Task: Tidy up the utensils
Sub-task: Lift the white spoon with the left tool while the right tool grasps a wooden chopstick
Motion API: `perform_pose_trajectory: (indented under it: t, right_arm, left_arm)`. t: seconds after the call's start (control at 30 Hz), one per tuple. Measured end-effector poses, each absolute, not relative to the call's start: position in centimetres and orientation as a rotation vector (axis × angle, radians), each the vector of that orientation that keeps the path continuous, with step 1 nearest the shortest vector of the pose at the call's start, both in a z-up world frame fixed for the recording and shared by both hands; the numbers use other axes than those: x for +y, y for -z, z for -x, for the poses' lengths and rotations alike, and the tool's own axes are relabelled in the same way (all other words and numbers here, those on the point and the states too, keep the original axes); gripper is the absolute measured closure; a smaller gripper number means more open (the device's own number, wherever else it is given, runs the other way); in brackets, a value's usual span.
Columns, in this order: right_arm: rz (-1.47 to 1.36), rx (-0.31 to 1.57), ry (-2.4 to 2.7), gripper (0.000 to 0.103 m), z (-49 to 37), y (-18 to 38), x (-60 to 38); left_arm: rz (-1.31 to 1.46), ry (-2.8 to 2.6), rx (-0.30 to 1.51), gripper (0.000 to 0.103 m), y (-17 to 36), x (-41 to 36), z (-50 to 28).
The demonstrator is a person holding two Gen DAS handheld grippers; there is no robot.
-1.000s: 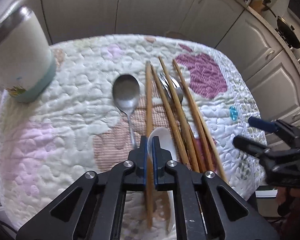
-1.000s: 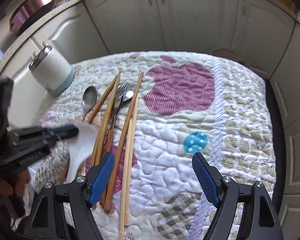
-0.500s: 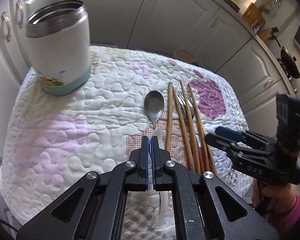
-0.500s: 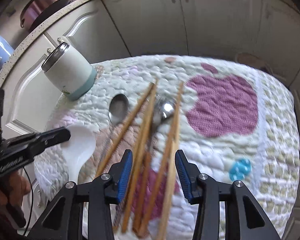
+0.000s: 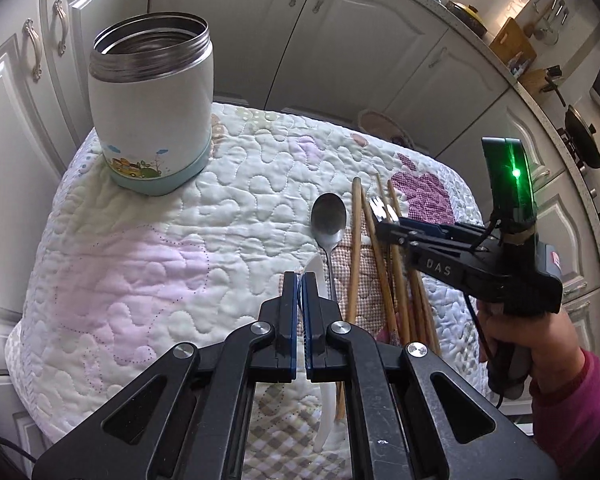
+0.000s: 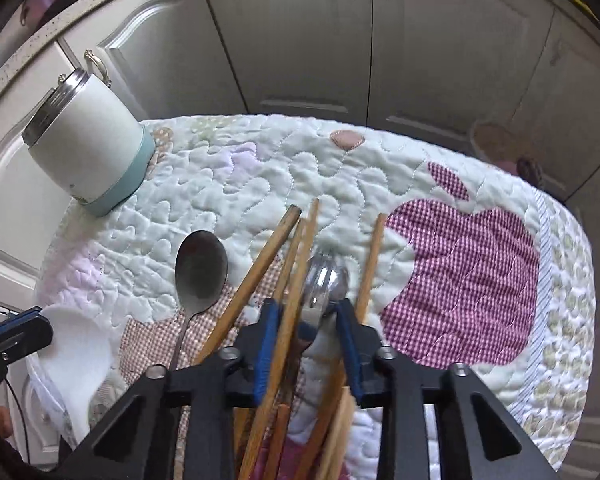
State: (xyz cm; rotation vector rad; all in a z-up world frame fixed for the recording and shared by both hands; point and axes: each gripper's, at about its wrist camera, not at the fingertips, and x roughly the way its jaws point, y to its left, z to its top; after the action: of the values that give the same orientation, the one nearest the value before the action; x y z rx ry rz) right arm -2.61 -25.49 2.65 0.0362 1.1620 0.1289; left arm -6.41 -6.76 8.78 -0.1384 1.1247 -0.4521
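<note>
The left gripper (image 5: 299, 292) is clamped on a white spoon (image 5: 318, 276) above the quilt (image 5: 140, 248). A steel jar (image 5: 152, 108) stands open at the quilt's far left corner. A metal spoon (image 5: 329, 220) lies mid-quilt, just left of wooden chopsticks (image 5: 355, 248) and a fork (image 5: 378, 206). The right gripper (image 5: 384, 229), held by a hand (image 5: 528, 344), is closing over the chopsticks by the right edge.

Quilted cloth (image 5: 148, 264): soft cotton, matt, puckered stitching, gingham patches.
Chopsticks (image 6: 260, 276): bare wood, matt, light brown.
Metal spoon (image 5: 329, 220): steel, dull sheen.
Fork (image 6: 320, 280): polished steel, bright.
White spoon (image 6: 76, 356): smooth, glossy, ceramic or plastic.
Food jar (image 5: 152, 116): matt white body, brushed steel rim.
Cabinet doors (image 6: 300, 36): smooth painted satin.
</note>
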Motion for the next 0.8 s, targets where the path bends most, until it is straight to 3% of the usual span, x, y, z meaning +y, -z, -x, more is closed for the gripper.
perform_pose_trajectory:
  t: [0.33,0.8]
  right_arm:
    - [-0.125,1.11,-0.24,0.081,5.2,-5.9,-26.5]
    - [-0.141,1.161,-0.244,0.08,4.9,-4.1,-25.8]
  left_arm:
    - [0.162,0.44,1.093,0.102,-10.3,-5.5,6.5]
    - [0.175,0.422,1.102,0.102,-10.5,-5.2,7.3]
